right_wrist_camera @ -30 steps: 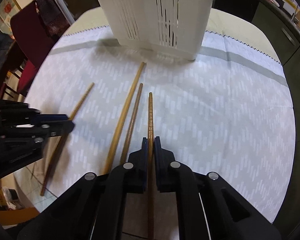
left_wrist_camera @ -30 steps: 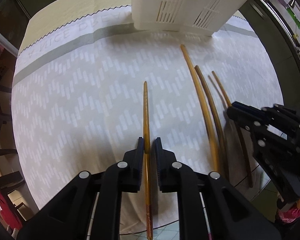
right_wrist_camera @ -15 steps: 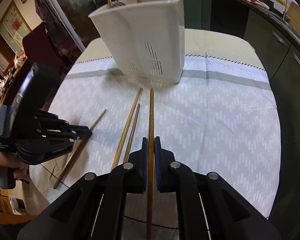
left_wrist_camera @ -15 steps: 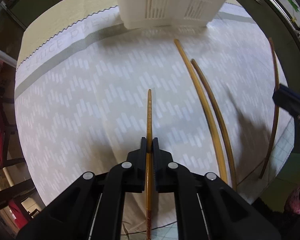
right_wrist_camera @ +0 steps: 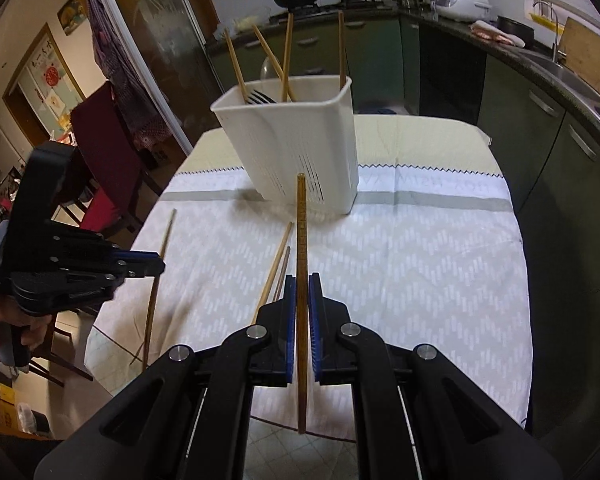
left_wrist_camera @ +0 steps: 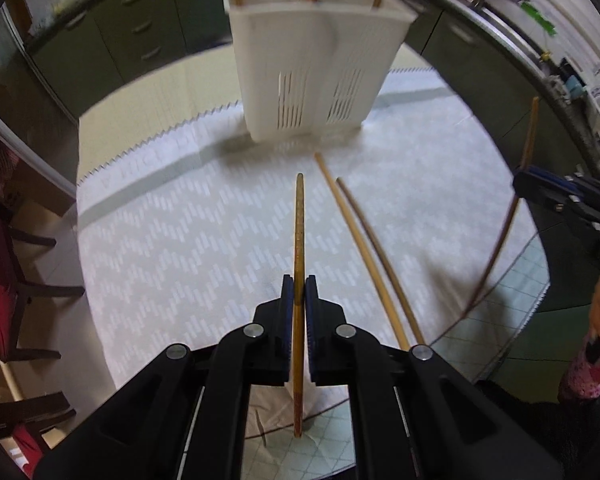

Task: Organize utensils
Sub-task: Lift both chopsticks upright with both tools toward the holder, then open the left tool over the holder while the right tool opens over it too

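My left gripper point(left_wrist_camera: 299, 280) is shut on a light wooden chopstick point(left_wrist_camera: 299, 220), held in the air above the cloth. My right gripper point(right_wrist_camera: 301, 279) is shut on a darker wooden chopstick point(right_wrist_camera: 301, 216), also lifted and pointing at the white slotted utensil holder point(right_wrist_camera: 296, 148). The holder point(left_wrist_camera: 312, 68) stands at the far side of the table with several chopsticks and a fork in it. Two more chopsticks point(left_wrist_camera: 364, 240) lie side by side on the cloth between the grippers. Each gripper shows in the other's view: the right gripper point(left_wrist_camera: 520, 182) and the left gripper point(right_wrist_camera: 162, 266).
A white patterned cloth point(right_wrist_camera: 420, 264) covers the round table point(right_wrist_camera: 404, 128). Dark red chairs point(right_wrist_camera: 108, 152) stand at its left. A kitchen counter point(right_wrist_camera: 540, 60) with pots curves behind and to the right. A person's hand point(right_wrist_camera: 16, 320) holds the left gripper.
Both grippers have risen from the cloth, each carrying its chopstick. The left jaws shut fully on theirs. The holder's rim and the kitchen have come into view.
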{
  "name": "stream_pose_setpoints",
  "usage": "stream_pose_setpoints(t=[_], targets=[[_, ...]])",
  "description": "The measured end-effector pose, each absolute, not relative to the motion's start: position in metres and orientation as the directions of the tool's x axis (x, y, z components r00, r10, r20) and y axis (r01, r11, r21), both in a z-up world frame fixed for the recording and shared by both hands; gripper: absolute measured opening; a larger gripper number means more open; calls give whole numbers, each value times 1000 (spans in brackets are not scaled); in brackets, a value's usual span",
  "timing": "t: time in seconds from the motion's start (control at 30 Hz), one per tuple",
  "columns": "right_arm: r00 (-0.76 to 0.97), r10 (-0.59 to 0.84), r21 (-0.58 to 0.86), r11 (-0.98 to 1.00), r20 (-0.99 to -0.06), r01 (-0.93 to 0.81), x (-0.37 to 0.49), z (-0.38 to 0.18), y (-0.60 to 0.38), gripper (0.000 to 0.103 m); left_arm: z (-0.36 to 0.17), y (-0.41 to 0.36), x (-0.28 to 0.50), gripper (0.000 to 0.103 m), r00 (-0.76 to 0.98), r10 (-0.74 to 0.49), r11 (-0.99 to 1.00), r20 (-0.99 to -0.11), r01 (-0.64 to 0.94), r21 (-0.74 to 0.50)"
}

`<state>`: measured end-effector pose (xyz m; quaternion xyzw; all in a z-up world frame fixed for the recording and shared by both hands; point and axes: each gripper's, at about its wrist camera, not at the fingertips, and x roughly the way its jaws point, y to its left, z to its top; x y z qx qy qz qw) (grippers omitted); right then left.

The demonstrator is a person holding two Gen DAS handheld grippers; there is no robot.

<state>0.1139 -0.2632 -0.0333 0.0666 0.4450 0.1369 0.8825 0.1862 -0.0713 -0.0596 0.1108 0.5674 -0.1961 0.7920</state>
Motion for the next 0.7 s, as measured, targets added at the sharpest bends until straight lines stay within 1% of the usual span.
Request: stream_pose_setpoints(t=[0.3, 0.7], targets=[[599, 330, 253, 944, -729, -212, 101, -14, -264, 7, -16, -56, 156, 6, 361, -249, 880, -899, 472, -54], [659, 329, 221, 944, -676, -244, 104, 35, -261, 7, 32, -61, 158, 6, 440, -305, 872, -845, 486, -62]])
